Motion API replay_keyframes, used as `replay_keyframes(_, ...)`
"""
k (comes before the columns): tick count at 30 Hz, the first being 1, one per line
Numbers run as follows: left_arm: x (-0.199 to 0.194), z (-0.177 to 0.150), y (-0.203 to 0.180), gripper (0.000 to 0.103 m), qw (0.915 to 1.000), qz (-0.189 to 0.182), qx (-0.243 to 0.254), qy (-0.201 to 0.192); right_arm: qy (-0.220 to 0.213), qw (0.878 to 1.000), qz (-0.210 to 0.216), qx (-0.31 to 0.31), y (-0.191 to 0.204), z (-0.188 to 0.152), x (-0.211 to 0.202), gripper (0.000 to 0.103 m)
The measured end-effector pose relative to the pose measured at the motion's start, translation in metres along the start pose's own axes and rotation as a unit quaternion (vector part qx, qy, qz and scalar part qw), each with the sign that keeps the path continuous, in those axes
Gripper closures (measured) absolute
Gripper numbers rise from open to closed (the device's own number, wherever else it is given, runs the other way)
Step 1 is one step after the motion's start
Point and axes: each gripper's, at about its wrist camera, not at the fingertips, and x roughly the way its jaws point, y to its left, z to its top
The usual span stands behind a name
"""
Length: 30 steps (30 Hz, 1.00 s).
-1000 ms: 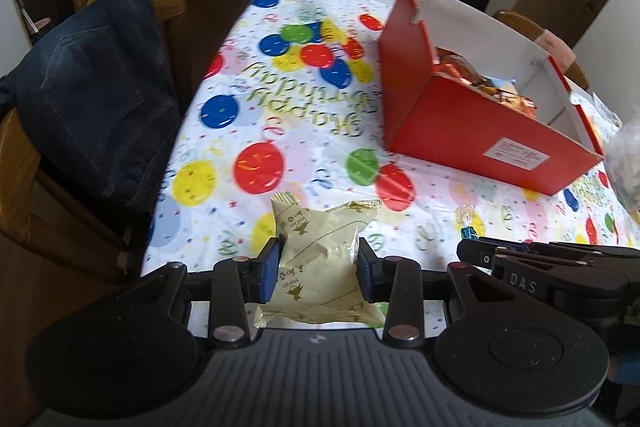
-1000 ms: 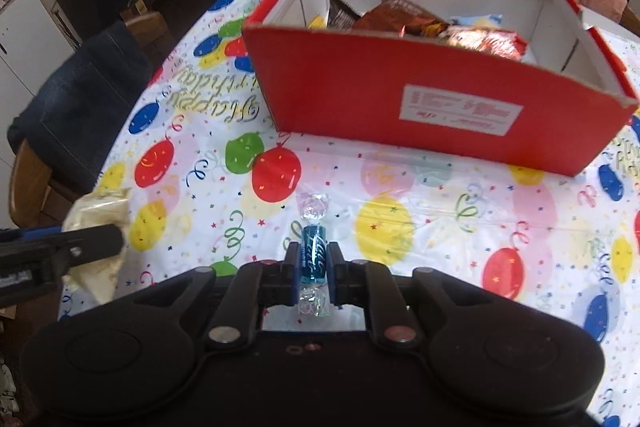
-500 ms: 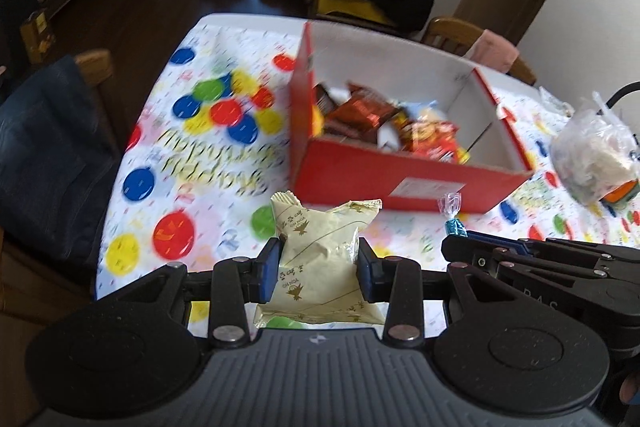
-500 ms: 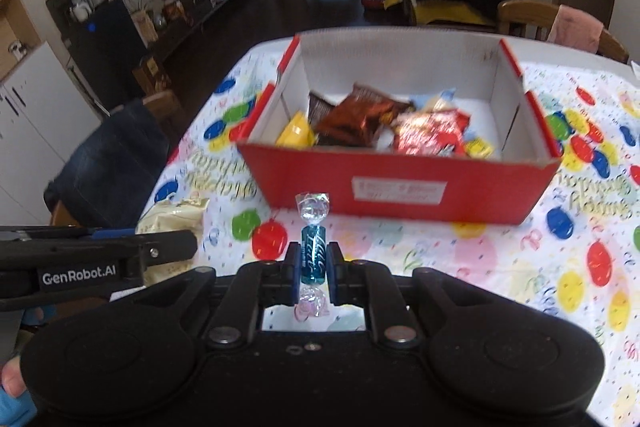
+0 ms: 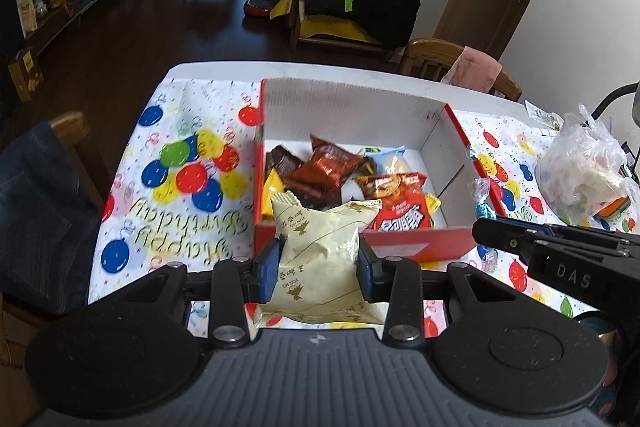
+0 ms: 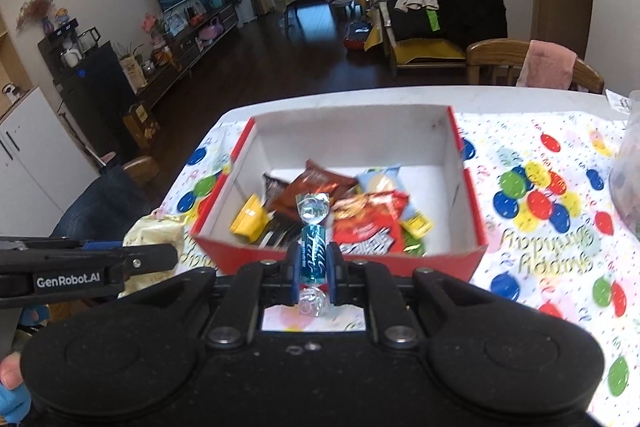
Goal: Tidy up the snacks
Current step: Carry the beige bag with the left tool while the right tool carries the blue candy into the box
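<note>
Landmark: the red box [image 5: 362,245], open-topped with a white interior, standing on the balloon-print tablecloth [image 5: 176,187].

Change since one second ago: both cameras then looked at the box's outer red wall from low over the tablecloth. Both units have since risen and advanced, so the box interior now shows from above in both views. Judged consequence: pick-up is complete for both items, and the transfer is at the stage just short of release. Each item appears near or just over the near wall of the box. Neither is deposited yet.

Gripper state:
- Left gripper [image 5: 319,264]: jaws spread wide and clamped on the cream snack packet [image 5: 320,255], one blue pad on each side of it. The packet hangs at the near-left corner of the box.
- Right gripper [image 6: 313,263]: jaws nearly together, clamped on the teal wrapped candy [image 6: 313,251]. The candy stands upright, twisted ends above and below the pads, at the middle of the near wall.

Count, largest first:
- Box: one.
- Clear plastic bag [image 5: 584,171], right of the box: one.
- Snacks inside the box: about seven packets visible. They overlap, so an exact count is not possible.
- Snacks held: two, one per gripper.
- Loose snacks on the tablecloth around the box: none visible.
</note>
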Motion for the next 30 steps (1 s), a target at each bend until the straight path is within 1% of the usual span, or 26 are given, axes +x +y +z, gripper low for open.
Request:
replay_keyframes(8, 0.024, 0.026, -0.019, 0.065, 0.9999, 0.008, 0.009, 0.011, -0.006, 1.000, -0.011, 0.001, -0.029, 0.028, 0.015, 0.092)
replay_keyframes(16, 0.061, 0.051, -0.029, 0.065, 0.9990, 0.032, 0.006, 0.029, 0.004, 1.000, -0.023, -0.008, -0.054, 0.051, 0.046, 0.092)
replay_keyframes(22, 0.095, 0.066, -0.032, 0.065, 0.9975, 0.047, 0.006, 0.053, 0.019, 0.999, -0.029, -0.021, -0.068, 0.068, 0.077, 0.092)
replay_keyframes(30, 0.137, 0.081, -0.034, 0.065, 0.9937, 0.066, 0.009, 0.090, 0.056, 0.997, -0.035, -0.044, -0.075, 0.084, 0.125, 0.092)
